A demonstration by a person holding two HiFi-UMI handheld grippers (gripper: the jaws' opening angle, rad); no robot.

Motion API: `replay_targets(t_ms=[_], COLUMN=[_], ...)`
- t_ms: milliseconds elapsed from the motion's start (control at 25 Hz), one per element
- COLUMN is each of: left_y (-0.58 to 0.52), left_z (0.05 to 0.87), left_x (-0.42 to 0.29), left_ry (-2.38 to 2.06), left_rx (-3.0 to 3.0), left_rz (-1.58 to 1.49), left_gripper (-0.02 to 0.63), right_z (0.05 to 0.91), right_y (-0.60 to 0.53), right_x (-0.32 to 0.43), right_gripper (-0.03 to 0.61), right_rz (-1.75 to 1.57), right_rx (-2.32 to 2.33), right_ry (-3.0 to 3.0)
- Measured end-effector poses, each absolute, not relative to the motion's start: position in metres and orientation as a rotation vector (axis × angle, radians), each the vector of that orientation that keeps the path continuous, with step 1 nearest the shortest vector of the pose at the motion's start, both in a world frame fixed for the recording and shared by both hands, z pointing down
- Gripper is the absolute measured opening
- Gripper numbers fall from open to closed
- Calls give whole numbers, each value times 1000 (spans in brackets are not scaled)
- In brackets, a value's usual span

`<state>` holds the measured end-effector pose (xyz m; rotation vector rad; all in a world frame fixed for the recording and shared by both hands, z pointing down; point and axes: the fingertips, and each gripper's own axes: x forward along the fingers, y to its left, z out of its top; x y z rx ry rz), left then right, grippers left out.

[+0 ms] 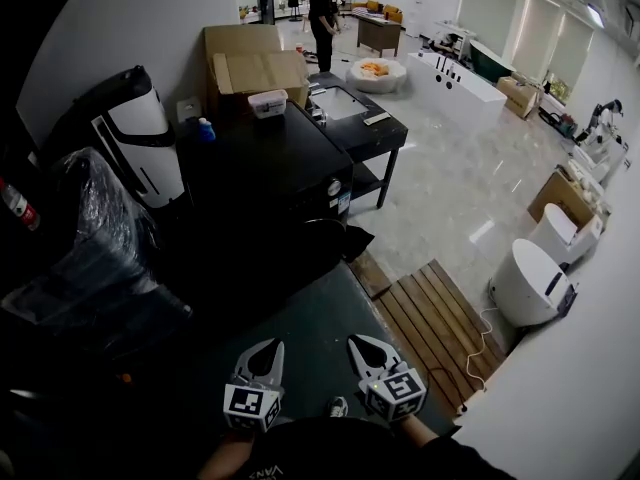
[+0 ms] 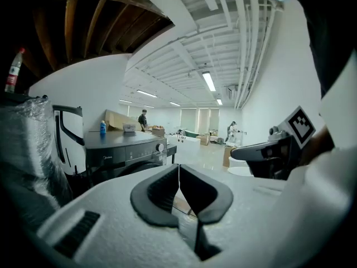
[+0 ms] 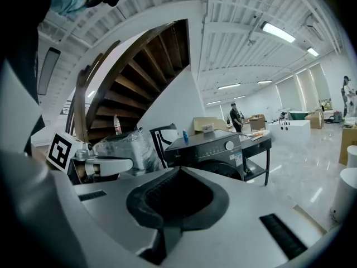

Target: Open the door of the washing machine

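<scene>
Left gripper [image 1: 264,354]: my jaws are pressed together with nothing between them; its own view [image 2: 178,170] shows the pads meeting along a thin seam.
Right gripper [image 1: 372,356]: jaws likewise together and empty, read from its own view [image 3: 177,175].
Washing machine [image 1: 268,173]: dark, ahead of both grippers and well apart from them.
Head view only: the machine's flat top from above, the wooden decking [image 1: 432,318] to its right, and my grippers side by side low in frame.
Gripper views only: the control panel and the door [image 3: 224,167], a dark round face below the panel, its lower part hidden by my own gripper; also the wooden staircase [image 3: 139,74] overhead.
Door in left gripper view [image 2: 139,169]: just an arc above the gripper body.
Blue bottle [image 1: 205,128]: stands upright on the machine's top, seen in all three views.
Person [image 1: 322,16]: stands far back in the room.
</scene>
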<state>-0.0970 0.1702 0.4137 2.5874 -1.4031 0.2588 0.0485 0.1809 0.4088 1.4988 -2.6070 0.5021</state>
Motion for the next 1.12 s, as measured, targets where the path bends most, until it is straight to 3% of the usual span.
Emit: replay_targets(t_ms=[520, 640, 1120], left_y=[143, 124, 5], left_z=[419, 421, 416], left_x=[-66, -63, -55], left_ry=[-1521, -1482, -1410], left_rx=[2516, 2523, 2585], left_rz=[275, 284, 293], left_gripper=[24, 126, 170], right_z=[411, 410, 414], right_y=[133, 111, -2], right_x=[95, 96, 93], right_gripper=[121, 142, 210], right_rz=[459, 483, 482], right_rx=[1384, 1388, 1397], right_ry=[-2670, -2662, -2613])
